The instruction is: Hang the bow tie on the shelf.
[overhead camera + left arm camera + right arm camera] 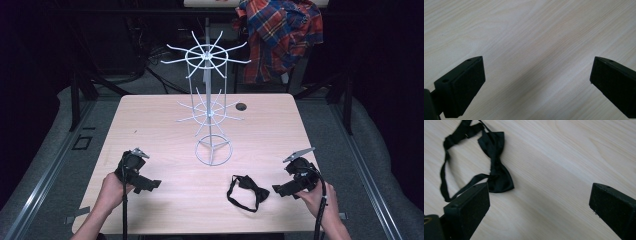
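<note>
Lying flat on the surface before the wire rack, near the wide-jawed right tool: black bow tie, likely light, soft, limp (pinch the knot); left tool wide, empty.

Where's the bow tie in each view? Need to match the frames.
High view: the bow tie lies on the table's near edge, right of centre, just left of the right gripper.
Left gripper view: bare wood between open jaws, no bow tie in it.
Right gripper view: bow tie upper left, its strap looping to the left, beside the left-hand jaw.
Shared landmark: the pale wood table.
</note>
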A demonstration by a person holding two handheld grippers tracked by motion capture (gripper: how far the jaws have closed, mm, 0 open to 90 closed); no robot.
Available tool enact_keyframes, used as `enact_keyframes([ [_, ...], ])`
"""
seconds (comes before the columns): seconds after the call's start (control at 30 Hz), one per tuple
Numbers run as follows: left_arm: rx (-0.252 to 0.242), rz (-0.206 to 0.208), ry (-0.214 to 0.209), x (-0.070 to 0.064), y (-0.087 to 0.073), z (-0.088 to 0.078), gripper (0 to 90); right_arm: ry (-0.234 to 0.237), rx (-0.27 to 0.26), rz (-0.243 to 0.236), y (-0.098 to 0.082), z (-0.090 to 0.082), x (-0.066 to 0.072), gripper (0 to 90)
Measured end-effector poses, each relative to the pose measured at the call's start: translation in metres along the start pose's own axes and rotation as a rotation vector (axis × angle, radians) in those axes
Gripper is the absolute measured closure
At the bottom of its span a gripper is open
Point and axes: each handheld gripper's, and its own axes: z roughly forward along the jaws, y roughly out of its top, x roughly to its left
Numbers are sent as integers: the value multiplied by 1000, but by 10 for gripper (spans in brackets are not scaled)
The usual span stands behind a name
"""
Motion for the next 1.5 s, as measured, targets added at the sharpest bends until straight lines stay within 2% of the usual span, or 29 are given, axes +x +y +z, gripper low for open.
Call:
enact_keyframes([
  [0.17,-1,0,1,-1,0,0,0,9,3,-37,6,2,12,13],
  [0.37,0,1,0,-1,1,1,0,29,-3,-48,11,5,21,0],
  [0.53,-1,2,-3,-1,1,1,0,50,16,-66,15,9,25,0],
  [0.67,-2,2,-4,-1,1,1,0,49,10,-73,17,12,30,0],
  [0.73,1,3,-5,-2,1,1,0,39,31,-87,19,13,31,0],
  [0.8,1,3,-5,-2,1,1,0,47,16,-87,20,16,33,0],
  [1.13,0,4,-8,-2,1,2,0,52,53,-107,25,27,40,0],
  [1.27,0,3,-12,-2,1,2,0,66,67,-104,26,33,43,130],
  [1.3,1,3,-13,-2,1,2,0,73,84,-110,26,35,42,185],
  [1.4,1,4,-12,-2,1,2,0,104,98,-98,26,40,42,264],
  [1.5,4,5,-12,-2,1,3,0,97,101,-80,25,43,41,324],
])
